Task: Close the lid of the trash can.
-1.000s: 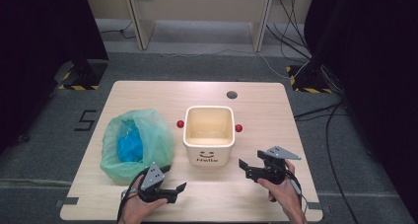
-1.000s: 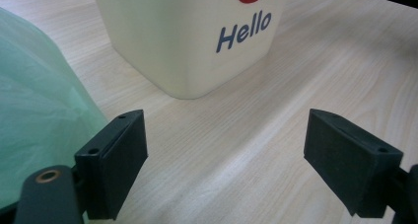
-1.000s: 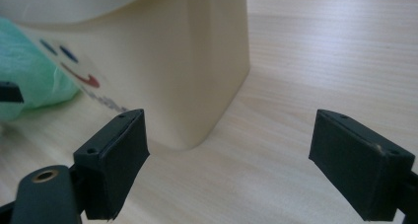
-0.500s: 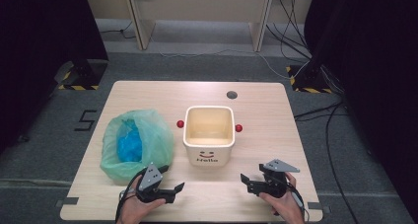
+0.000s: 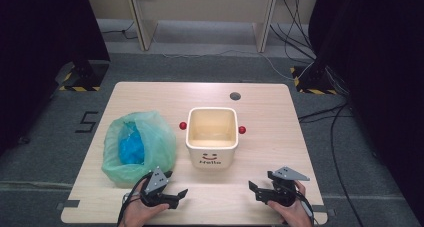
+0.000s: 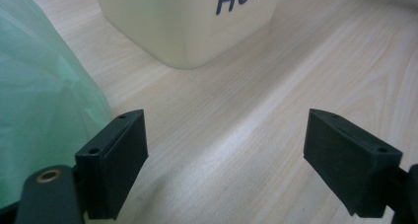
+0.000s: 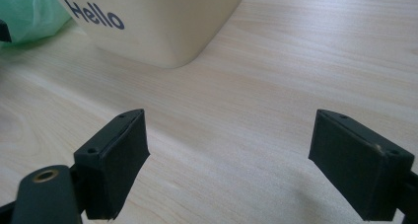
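The left gripper [image 5: 176,193] sits low over the near edge of the table [image 5: 270,114], held in the person's left hand [image 5: 142,213], its jaws spread wide with nothing between them; in the left gripper view [image 6: 226,160] only bare wood shows in the gap. The right gripper [image 5: 256,190] is held in the right hand [image 5: 292,212] at the near right of the table, jaws likewise spread and empty, as the right gripper view [image 7: 229,160] confirms.

Compared with a second ago, the right gripper has drawn back toward the person and now lies closer to the table's near edge. The left gripper has hardly shifted. The bin and the bag lie where they were.

Ahead of both grippers, near the middle of the table, stands a cream square bin [image 5: 212,136] with a smiley face and the word "Hello" on its near side and a small red knob [image 5: 242,130] on each flank. It is apart from both grippers, forward and to the right of the left one, forward and to the left of the right one. Its near corner shows beyond the jaws in each gripper view.

Just left of the bin lies a green plastic bag [image 5: 150,147], open at the top, with something blue [image 5: 131,148] inside. The left gripper is just beside the bag's near edge; whether they touch cannot be told.
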{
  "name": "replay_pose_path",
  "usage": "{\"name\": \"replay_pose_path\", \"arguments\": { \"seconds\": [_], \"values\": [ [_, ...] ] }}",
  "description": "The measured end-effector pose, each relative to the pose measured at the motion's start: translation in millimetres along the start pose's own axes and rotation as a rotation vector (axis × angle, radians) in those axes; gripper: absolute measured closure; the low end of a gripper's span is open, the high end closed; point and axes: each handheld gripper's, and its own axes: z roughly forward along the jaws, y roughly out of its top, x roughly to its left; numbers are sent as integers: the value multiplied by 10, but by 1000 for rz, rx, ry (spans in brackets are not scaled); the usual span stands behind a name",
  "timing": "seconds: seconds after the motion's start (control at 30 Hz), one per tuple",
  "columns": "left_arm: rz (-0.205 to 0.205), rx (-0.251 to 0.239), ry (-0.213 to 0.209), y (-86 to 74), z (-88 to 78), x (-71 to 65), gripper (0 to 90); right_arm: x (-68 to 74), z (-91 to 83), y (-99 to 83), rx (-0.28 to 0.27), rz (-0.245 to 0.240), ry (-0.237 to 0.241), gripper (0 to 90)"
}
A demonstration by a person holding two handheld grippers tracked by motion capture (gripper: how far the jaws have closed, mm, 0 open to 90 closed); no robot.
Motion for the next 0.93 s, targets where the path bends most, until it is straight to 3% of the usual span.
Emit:
{"name": "replay_pose_path", "arguments": {
  "seconds": [0.33, 0.47, 0.93],
  "values": [
    [52, 117, 7, -66, 77, -23, 161, -12, 15, -27, 9, 3, -6, 150],
    [33, 119, -8, -78, 89, -11, 154, -10, 20, -29, 12, 4, -6, 150],
    [33, 120, -9, -78, 92, -10, 147, -25, 21, -30, 10, 15, -3, 150]
  ]
}}
